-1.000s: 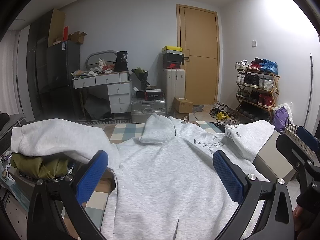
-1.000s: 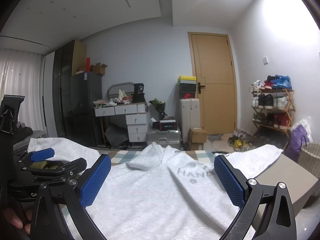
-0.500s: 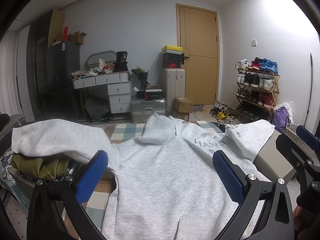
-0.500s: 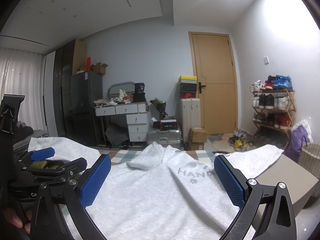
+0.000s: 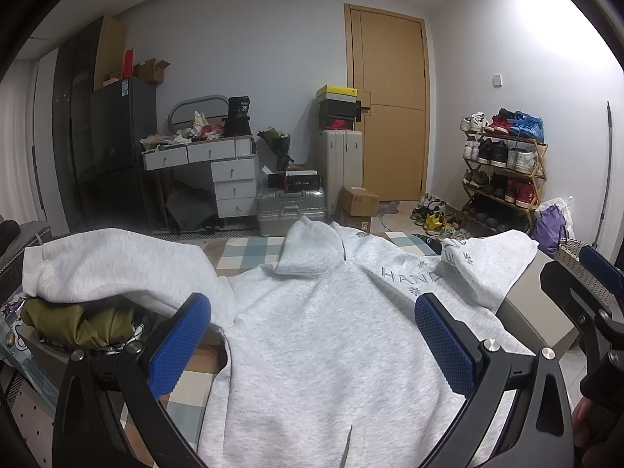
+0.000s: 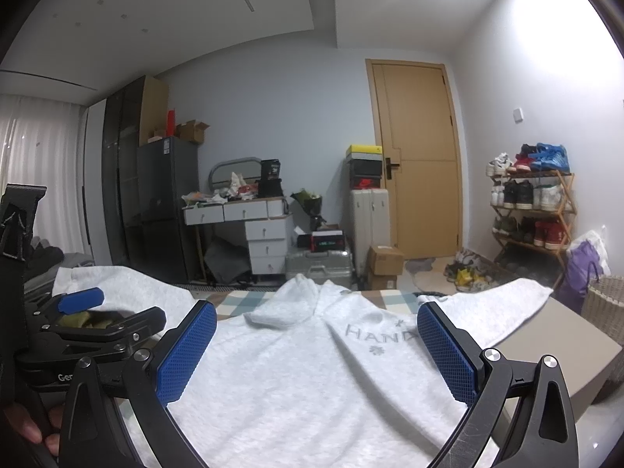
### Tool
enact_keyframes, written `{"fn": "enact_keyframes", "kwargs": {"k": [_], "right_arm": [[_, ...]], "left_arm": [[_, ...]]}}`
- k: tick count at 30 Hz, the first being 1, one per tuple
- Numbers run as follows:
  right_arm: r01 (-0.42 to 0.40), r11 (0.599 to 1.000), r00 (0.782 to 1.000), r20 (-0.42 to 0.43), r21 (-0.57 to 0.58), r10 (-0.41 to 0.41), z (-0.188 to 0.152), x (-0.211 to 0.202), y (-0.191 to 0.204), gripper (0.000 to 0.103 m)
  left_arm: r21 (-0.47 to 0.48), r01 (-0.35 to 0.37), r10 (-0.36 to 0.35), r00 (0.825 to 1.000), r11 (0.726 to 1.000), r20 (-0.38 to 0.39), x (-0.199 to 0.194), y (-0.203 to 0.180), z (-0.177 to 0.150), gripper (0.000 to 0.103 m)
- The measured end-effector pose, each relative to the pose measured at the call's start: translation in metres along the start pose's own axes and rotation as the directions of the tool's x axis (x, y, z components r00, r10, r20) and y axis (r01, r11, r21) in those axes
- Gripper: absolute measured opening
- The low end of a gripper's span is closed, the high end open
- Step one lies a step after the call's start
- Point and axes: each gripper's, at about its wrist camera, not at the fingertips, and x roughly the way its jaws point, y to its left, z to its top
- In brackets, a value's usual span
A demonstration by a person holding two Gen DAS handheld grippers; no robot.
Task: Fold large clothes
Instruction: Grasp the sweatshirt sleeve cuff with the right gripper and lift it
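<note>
A light grey hoodie [image 5: 312, 335] [image 6: 296, 366] lies spread flat on a checked cloth, hood at the far end, "HAND" lettering on the right chest. Its left sleeve [image 5: 109, 269] drapes over an olive bundle [image 5: 74, 319]; the right sleeve [image 5: 495, 265] lies across a beige box. My left gripper [image 5: 312, 335] hovers open above the hoodie's body, nothing between its blue pads. My right gripper [image 6: 316, 351] is open too, held over the near hem. In the right wrist view the left gripper [image 6: 85, 319] shows at the left edge.
A beige box [image 6: 557, 351] sits under the right sleeve. Beyond the bed stand a white drawer desk [image 5: 218, 171], silver suitcases [image 5: 290, 206], cardboard boxes [image 5: 358, 202], a shoe rack [image 5: 503, 171] and a wicker basket [image 6: 608, 308]. A hand [image 6: 27, 425] grips the left tool.
</note>
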Motion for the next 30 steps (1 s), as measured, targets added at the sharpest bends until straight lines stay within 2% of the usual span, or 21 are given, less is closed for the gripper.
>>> {"fn": "enact_keyframes", "kwargs": {"k": [6,9,10,12,14,15,16,17,19,22,24,26,29,30], "right_arm": [[0.001,0.999,0.998,-0.066,0.048,0.002,-0.006,0.020,-0.032,0.103],[0.014,0.993,0.993,-0.119,0.119,0.000,-0.003,0.036,-0.072,0.103],[0.032,0.988,0.990,-0.141,0.149,-0.010,0.001,0.045,-0.097,0.103],[0.075,0.980,0.985,-0.167,0.184,-0.044,0.005,0.054,-0.131,0.103],[0.145,0.965,0.973,-0.207,0.218,-0.100,0.010,0.068,-0.182,0.103],[0.190,0.955,0.964,-0.229,0.226,-0.138,0.011,0.074,-0.207,0.103],[0.268,0.934,0.942,-0.268,0.238,-0.202,0.013,0.085,-0.245,0.103],[0.307,0.920,0.929,-0.287,0.243,-0.234,0.012,0.089,-0.265,0.103],[0.418,0.874,0.878,-0.356,0.247,-0.319,0.011,0.107,-0.328,0.103],[0.485,0.843,0.831,-0.424,0.232,-0.361,0.010,0.138,-0.397,0.103],[0.477,0.830,0.829,-0.462,0.290,-0.315,0.007,0.161,-0.433,0.103],[0.473,0.789,0.834,-0.488,0.391,-0.258,-0.001,0.188,-0.477,0.103],[0.467,0.754,0.822,-0.541,0.462,-0.179,-0.013,0.229,-0.519,0.103],[0.469,0.748,0.810,-0.566,0.469,-0.153,-0.019,0.246,-0.531,0.103]], "left_arm": [[0.010,0.015,-0.015,0.999,1.000,-0.029,0.016,-0.003,-0.005,0.102],[0.029,0.025,-0.023,0.998,0.999,-0.055,0.030,-0.007,-0.009,0.102],[0.030,0.030,-0.028,0.997,0.999,-0.065,0.035,-0.008,-0.010,0.102],[0.027,0.039,-0.036,0.995,0.999,-0.096,0.050,-0.009,-0.013,0.102],[0.027,0.041,-0.037,0.991,0.999,-0.129,0.063,-0.011,-0.016,0.102],[0.029,0.040,-0.036,0.988,0.999,-0.148,0.071,-0.012,-0.017,0.102],[0.031,0.040,-0.035,0.986,0.999,-0.163,0.078,-0.013,-0.018,0.102],[0.034,0.039,-0.032,0.984,0.999,-0.177,0.084,-0.014,-0.020,0.102],[0.045,0.032,-0.022,0.979,0.998,-0.202,0.095,-0.017,-0.022,0.102],[0.064,0.021,-0.006,0.972,0.998,-0.235,0.111,-0.022,-0.026,0.102],[0.083,0.015,0.007,0.965,0.996,-0.263,0.123,-0.027,-0.029,0.102],[0.104,0.007,0.023,0.958,0.995,-0.284,0.131,-0.032,-0.032,0.102],[0.133,-0.005,0.045,0.955,0.991,-0.295,0.139,-0.037,-0.031,0.102],[0.140,-0.009,0.051,0.954,0.990,-0.296,0.141,-0.038,-0.031,0.102]]}}
